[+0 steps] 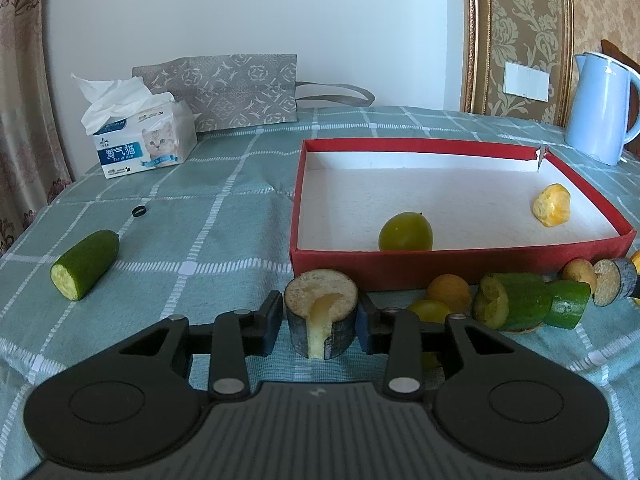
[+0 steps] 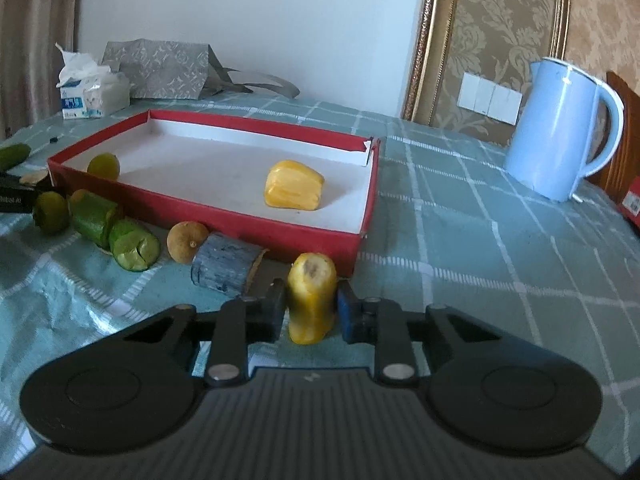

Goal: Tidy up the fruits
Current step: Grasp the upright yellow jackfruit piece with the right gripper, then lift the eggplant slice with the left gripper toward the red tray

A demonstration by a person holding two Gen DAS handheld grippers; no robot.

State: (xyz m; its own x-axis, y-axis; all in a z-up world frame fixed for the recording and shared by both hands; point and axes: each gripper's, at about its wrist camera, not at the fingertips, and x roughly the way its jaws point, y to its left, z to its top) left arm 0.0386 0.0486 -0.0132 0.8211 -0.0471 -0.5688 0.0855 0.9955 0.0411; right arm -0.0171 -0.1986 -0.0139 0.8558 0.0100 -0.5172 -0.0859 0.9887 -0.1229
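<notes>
Jaws of both grippers flank cut pieces above a counter (image 1: 224, 216) draped in teal checked cloth, set against a white wall and gold damask panel. On it stands a red box (image 1: 460, 264) with a smooth white floor. Beside it sit a pale blue jug (image 2: 560, 128) and a tissue pack (image 1: 140, 144). The left gripper (image 1: 321, 320) clamps a dark-skinned, pale-fleshed stub (image 1: 321, 312). The right gripper (image 2: 312, 308) sits around a yellow chunk (image 2: 312, 296); contact is unclear.

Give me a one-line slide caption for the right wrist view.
Right gripper fingers bracket an upright yellow fruit piece just outside the red box, which already holds two fruits.
</notes>
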